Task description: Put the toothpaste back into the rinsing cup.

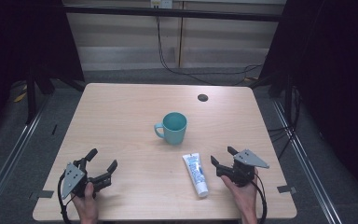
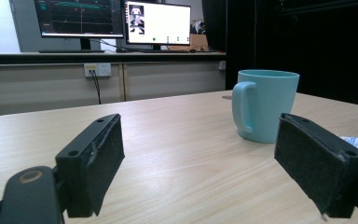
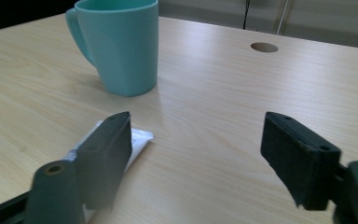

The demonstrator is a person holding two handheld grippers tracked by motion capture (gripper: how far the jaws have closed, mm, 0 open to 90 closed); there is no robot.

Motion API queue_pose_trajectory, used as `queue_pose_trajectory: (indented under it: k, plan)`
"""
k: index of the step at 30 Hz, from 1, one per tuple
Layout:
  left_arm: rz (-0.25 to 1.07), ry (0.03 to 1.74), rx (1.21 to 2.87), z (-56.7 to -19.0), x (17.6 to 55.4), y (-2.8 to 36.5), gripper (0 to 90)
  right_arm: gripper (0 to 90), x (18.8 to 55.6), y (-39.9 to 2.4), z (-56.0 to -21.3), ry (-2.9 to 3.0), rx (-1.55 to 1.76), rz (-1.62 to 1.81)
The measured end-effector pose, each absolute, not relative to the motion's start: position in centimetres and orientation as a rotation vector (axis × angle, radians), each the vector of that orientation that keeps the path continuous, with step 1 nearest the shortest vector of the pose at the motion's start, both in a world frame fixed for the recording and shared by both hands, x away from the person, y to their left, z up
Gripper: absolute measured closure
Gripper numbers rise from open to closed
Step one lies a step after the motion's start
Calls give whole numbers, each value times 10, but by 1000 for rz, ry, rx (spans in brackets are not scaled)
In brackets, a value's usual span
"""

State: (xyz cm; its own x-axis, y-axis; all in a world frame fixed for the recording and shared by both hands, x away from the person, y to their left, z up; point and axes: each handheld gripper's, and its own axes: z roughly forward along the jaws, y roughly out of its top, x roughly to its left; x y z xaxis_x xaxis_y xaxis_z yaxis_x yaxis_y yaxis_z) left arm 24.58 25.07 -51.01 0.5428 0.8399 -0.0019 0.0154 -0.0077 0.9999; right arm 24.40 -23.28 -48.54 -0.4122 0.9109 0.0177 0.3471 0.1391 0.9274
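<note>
resting low at the near edge of the bench (image 1: pixel 121 112), the left gripper (image 1: pixel 103 165) has its jaws spread wide with nothing between them. the right gripper (image 1: pixel 223 157) sits at the near right corner, jaws apart and gripping nothing (its left jaw hangs over the tube's near part in the right gripper view, without closing on it). just beside it, to its left, lies a white toothpaste tube (image 1: pixel 196 173), flat, cap towards the person. farther off, near the bench's middle, stands a teal mug (image 1: pixel 174 127), upright, handle to the left. beyond it is a small round hole (image 1: pixel 203 97) in the benchtop.
</note>
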Motion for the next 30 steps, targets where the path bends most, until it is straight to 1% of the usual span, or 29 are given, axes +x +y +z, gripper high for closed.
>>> queue_pose_trajectory:
  k: [3,13,20,30]
  plan:
    - [770,787,1439,-510,246,251,156,301,244,-233,-481,1882,1211,1269]
    - [771,787,1441,-510,246,251,156,381,247,-224,-466,2012,1290,1207]
    - [770,786,1442,-510,246,251,156,382,254,-215,-458,2144,1336,1130]
    - [775,786,1444,-510,246,251,156,368,263,-208,-458,2305,1447,1060]
